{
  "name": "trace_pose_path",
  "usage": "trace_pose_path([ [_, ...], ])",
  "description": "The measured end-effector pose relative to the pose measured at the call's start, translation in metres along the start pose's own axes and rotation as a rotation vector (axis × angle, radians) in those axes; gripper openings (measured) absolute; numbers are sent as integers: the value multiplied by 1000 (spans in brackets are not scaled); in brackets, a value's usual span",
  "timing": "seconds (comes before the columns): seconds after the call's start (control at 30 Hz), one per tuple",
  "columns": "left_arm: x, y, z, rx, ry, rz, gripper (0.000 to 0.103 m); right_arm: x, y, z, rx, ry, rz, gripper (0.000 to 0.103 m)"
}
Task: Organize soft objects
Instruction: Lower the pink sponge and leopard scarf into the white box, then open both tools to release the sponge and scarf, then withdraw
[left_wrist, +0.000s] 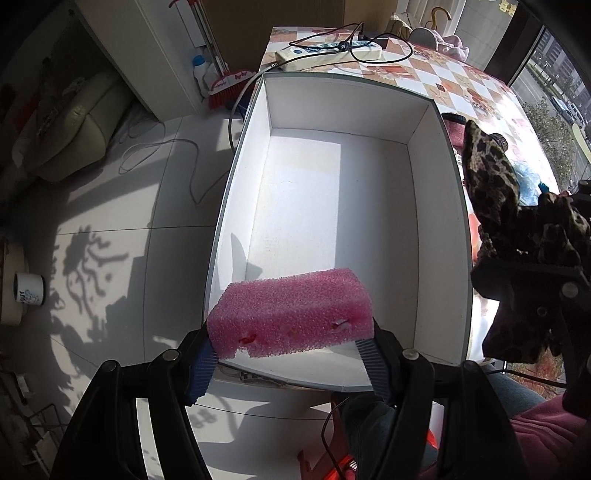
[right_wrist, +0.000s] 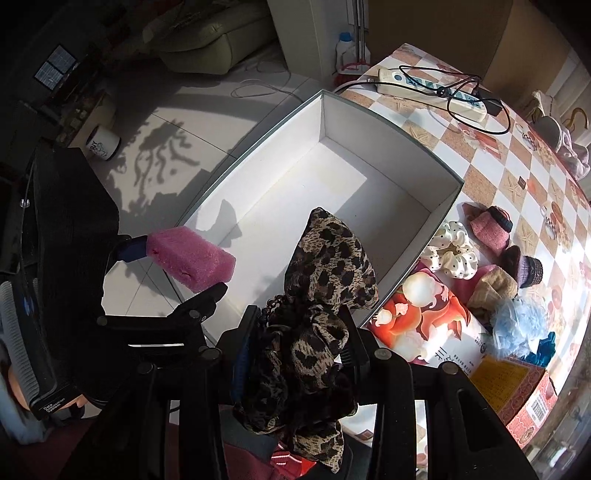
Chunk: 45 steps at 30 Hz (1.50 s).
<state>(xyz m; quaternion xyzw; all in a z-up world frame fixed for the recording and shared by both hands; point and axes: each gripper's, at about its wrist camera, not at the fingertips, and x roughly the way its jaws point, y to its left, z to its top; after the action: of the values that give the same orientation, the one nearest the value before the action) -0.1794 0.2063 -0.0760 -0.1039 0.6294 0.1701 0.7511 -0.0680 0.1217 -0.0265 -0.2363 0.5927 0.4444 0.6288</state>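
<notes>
Between my left fingers (left_wrist: 291, 345) sits a pink sponge (left_wrist: 290, 314), pinched at both ends by the blue ribbed pads and held over the near-left corner of the white box (left_wrist: 436, 229), just above its rim. My right fingers (right_wrist: 301, 354) are closed on a leopard-print scrunchie (right_wrist: 317, 295); its cloth bunches up between them and one fold stands up over the box's near edge. From the left view the same scrunchie shows at the right, beside the box's right wall. Sunlight falls across part of the box floor. Just right of the box, on the checked tabletop (right_wrist: 524, 158), lie a white dotted scrunchie (right_wrist: 452, 251), a pink knitted piece (right_wrist: 489, 229), a dark purple knitted piece (right_wrist: 526, 266), a tan one (right_wrist: 495, 288) and a pale blue fluffy bundle (right_wrist: 517, 321), close together and partly touching. A printed paper bag (right_wrist: 424, 317) lies near the box's corner. Beyond the box's far end a white power strip (right_wrist: 432, 88) rests with a black cable (right_wrist: 480, 110) looped over it.
</notes>
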Motion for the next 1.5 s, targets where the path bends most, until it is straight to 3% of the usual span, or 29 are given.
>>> trace_pose_path([
  [0.53, 3, 1, -1, -4, 3, -17, 73, 13, 3, 2, 0, 30, 19, 42],
  [0.67, 2, 1, -1, -8, 3, -22, 80, 11, 2, 3, 3, 23, 29, 45],
  [0.7, 2, 2, -1, -15, 7, -27, 81, 11, 2, 3, 5, 20, 30, 49],
  [0.77, 2, 4, -1, -31, 13, -53, 81, 8, 1, 2, 13, 5, 37, 76],
  [0.83, 2, 7, -1, -46, 20, -90, 82, 5, -2, 3, 30, -9, 38, 86],
  [0.97, 3, 9, -1, -64, 22, -135, 84, 3, -12, 3, 83, -2, 30, 86],
  [1.0, 2, 10, -1, -69, 17, -145, 89, 3, -15, 2, 96, -2, 30, 86],
  [1.07, -3, 12, 0, -81, -8, -177, 102, 0, -20, -1, 118, -7, 27, 103],
  [1.3, -29, 6, 24, -84, -111, -350, 103, -33, -47, -17, 236, -98, 12, 103],
  [1.5, -45, -38, 57, 18, -119, -385, 103, -83, -104, -52, 443, -207, -28, 103],
])
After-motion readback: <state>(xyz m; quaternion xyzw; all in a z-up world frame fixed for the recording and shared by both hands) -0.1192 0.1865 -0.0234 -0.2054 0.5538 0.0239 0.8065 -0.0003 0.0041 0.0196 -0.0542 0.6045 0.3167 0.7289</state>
